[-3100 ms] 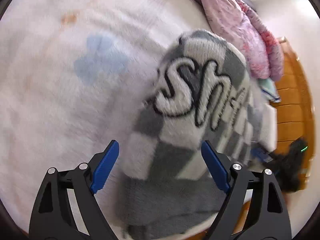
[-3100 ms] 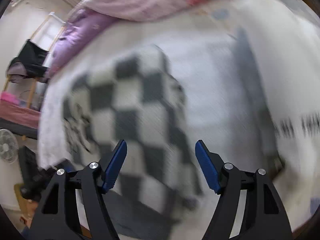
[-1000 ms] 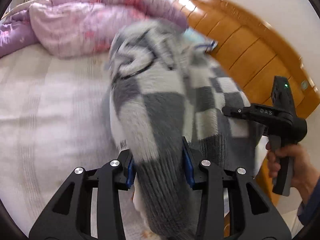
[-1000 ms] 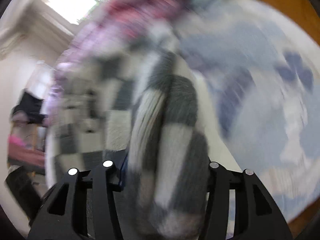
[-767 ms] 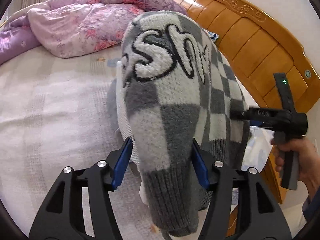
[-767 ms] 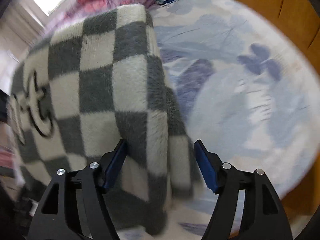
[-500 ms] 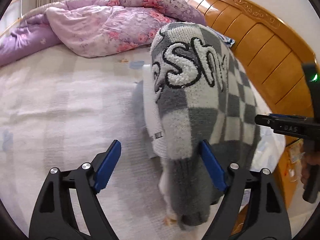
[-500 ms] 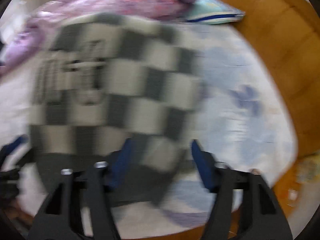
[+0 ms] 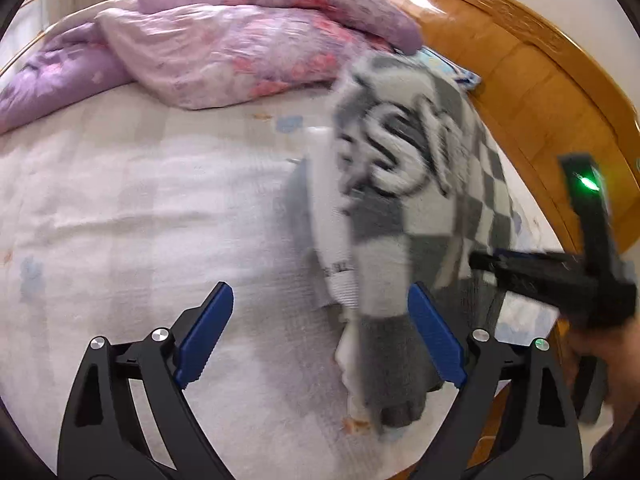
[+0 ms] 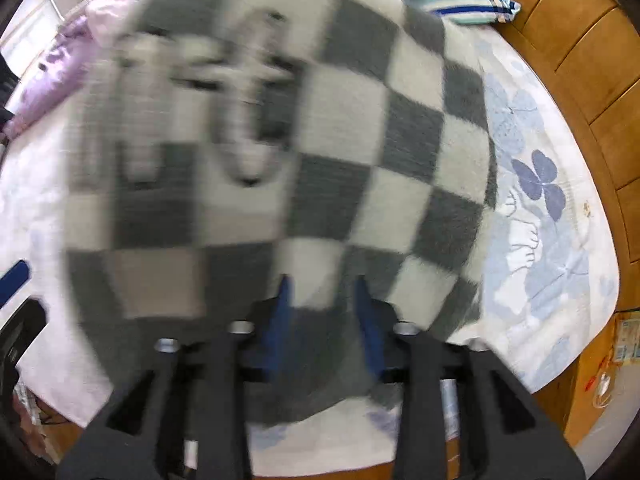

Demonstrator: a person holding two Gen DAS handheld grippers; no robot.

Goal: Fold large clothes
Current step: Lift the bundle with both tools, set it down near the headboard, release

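- Left wrist view: the left claw [image 9: 320, 336] has its blue pads [image 9: 205, 332] spread wide, its jaws having just been opening, and nothing is pressed between them.
- The checked grey-and-white sweater [image 9: 404, 208] lies folded on the bed [image 9: 132, 208], at the side nearest the wooden headboard [image 9: 532, 80].
- Its grey cuff end [image 9: 390, 368] reaches down just inside the right-hand pad without being squeezed; the other pad stands well apart from it over bare sheet.
- Large white letters with dark outlines run across the upper part of the sweater, blurred here.
- A pink and purple flowered quilt [image 9: 224, 44] is bunched along the far side of the bed, its edge near the top of the sweater.
- The right claw [image 9: 492, 260] shows at the right edge, a black tool with a green light, held by a hand [image 9: 600, 344], with its tip over the sweater's lower right edge.
- Right wrist view: the right claw [image 10: 324, 312] has its jaws partly apart, lately opening a little, with the sweater's [image 10: 360, 140] grey hem between them.
- Motion blur hides whether the pads press the cloth, so I cannot tell if it is clamped.
- The sweater fills most of this view, lying on a sheet with blue flowers [image 10: 540, 184].
- A light blue striped pillow [image 10: 468, 2] sits just beyond it against the headboard [image 10: 592, 64].
- One blue pad of the left claw [image 10: 14, 280] pokes in at the left edge.
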